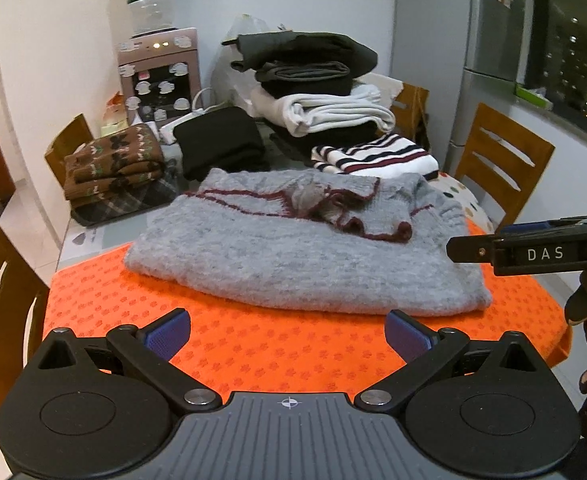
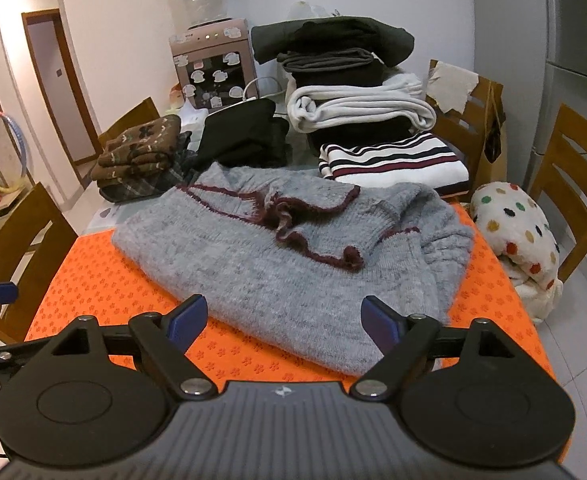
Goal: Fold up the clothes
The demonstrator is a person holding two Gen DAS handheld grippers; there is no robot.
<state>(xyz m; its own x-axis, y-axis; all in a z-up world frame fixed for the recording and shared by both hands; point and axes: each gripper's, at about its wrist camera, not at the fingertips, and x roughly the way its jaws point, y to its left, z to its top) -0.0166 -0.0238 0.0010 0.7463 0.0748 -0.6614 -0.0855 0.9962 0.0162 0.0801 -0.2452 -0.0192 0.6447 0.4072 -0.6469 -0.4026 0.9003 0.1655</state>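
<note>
A grey knitted sweater (image 1: 293, 248) with dark red trim lies folded on the orange mat (image 1: 133, 304); its cuffs and collar bunch on top. My left gripper (image 1: 287, 338) is open just short of the sweater's near edge, with nothing between its blue pads. The right gripper's black body (image 1: 533, 250) juts in from the right in the left wrist view, beside the sweater's right end. Seen from the right wrist, the sweater (image 2: 285, 264) fills the mat (image 2: 105, 280), and my right gripper (image 2: 281, 320) stands open above the sweater's near hem, holding nothing.
Behind the sweater are folded piles: a brown patterned knit (image 1: 113, 164), a black garment (image 1: 221, 140), a striped top (image 1: 377, 154) and a tall stack of white and dark clothes (image 1: 321, 80). Wooden chairs (image 1: 501, 160) ring the table. A spotted blanket (image 2: 517, 232) lies right.
</note>
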